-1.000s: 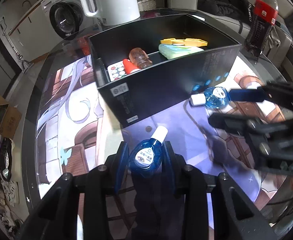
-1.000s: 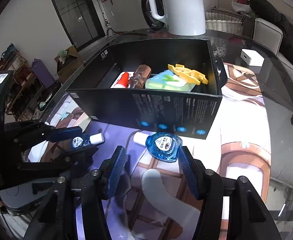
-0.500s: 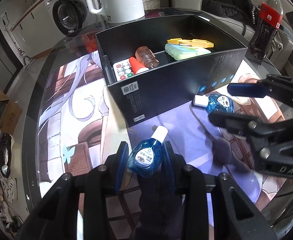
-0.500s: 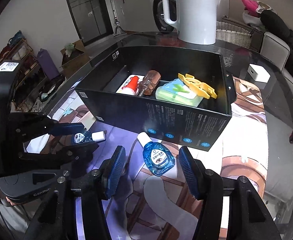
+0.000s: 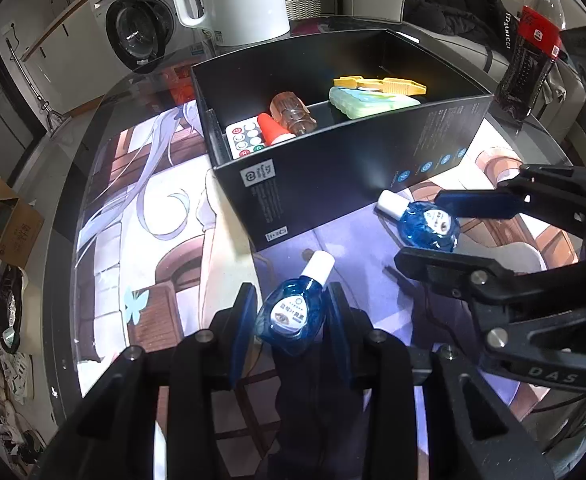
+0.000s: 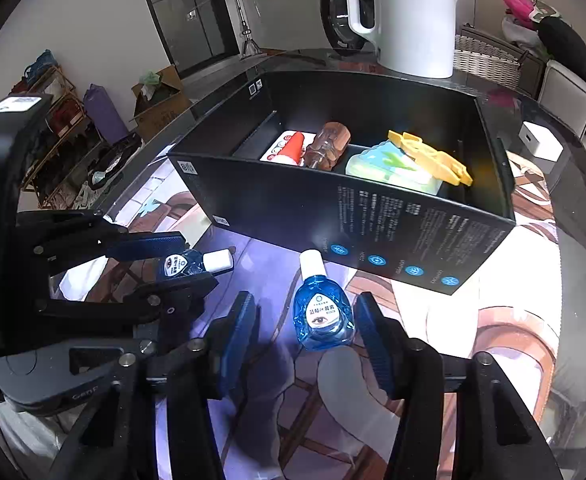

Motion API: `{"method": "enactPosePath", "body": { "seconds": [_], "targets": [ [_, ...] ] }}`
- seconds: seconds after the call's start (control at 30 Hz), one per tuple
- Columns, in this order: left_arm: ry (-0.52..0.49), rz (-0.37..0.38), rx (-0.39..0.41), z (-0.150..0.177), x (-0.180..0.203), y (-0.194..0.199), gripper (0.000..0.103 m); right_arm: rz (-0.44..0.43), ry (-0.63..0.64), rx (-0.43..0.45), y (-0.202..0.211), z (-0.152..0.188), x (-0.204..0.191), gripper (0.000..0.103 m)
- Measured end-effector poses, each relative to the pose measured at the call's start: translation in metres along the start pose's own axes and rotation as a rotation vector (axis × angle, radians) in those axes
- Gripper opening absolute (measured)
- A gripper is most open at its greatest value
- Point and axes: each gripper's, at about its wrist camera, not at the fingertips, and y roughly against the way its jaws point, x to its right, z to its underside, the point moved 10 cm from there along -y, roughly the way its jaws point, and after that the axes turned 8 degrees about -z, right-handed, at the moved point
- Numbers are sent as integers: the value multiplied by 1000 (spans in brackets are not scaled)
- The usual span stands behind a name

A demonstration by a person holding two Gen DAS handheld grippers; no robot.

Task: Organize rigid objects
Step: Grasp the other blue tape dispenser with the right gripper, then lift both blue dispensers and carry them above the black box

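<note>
A black box (image 5: 333, 184) stands on the printed mat; it also shows in the right wrist view (image 6: 373, 220). It holds a remote, a red-capped tube, a brown bottle, a green case and a yellow clip. My left gripper (image 5: 291, 330) is shut on a blue eye-drop bottle (image 5: 293, 312), held just above the mat; it shows in the right wrist view (image 6: 181, 266) too. My right gripper (image 6: 305, 332) is open around a second blue eye-drop bottle (image 6: 323, 312) lying on the mat, pads apart from it. This bottle shows in the left wrist view (image 5: 425, 222).
A white kettle (image 6: 409, 16) stands behind the box. A cola bottle (image 5: 531, 44) stands at the box's far right corner. A small white cube (image 6: 541, 146) sits right of the box. The glass table edge curves along the left.
My right gripper has closed in over the second bottle, which now lies between its open fingers. My left gripper keeps its bottle and has pulled back a little from the box.
</note>
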Motion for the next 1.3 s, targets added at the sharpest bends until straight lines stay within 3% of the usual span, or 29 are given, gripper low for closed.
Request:
{"method": "enactPosePath", "body": {
  "seconds": [0.07, 0.37, 0.5, 0.63, 0.93, 1.13, 1.3],
  "targets": [
    [-5, 2, 1, 1, 1, 1, 36, -5, 19, -19, -2, 4, -5, 31],
    [-28, 29, 1, 5, 12, 5, 40, 20, 10, -36, 3, 13, -6, 31],
    [-9, 39, -6, 4, 9, 4, 29, 51, 42, -35, 0, 11, -7, 35],
    [-19, 27, 3, 4, 11, 4, 29, 67, 82, -22, 0, 14, -11, 30],
    [-20, 28, 22, 2, 12, 11, 29, 41, 58, 19, 12, 16, -10, 30],
    [-28, 5, 137, -9, 11, 39, 29, 36, 64, 130, 39, 6, -20, 30],
    [-36, -58, 319, -28, 3, 82, 29, 59, 76, 271, 74, -9, -29, 30]
  ]
}}
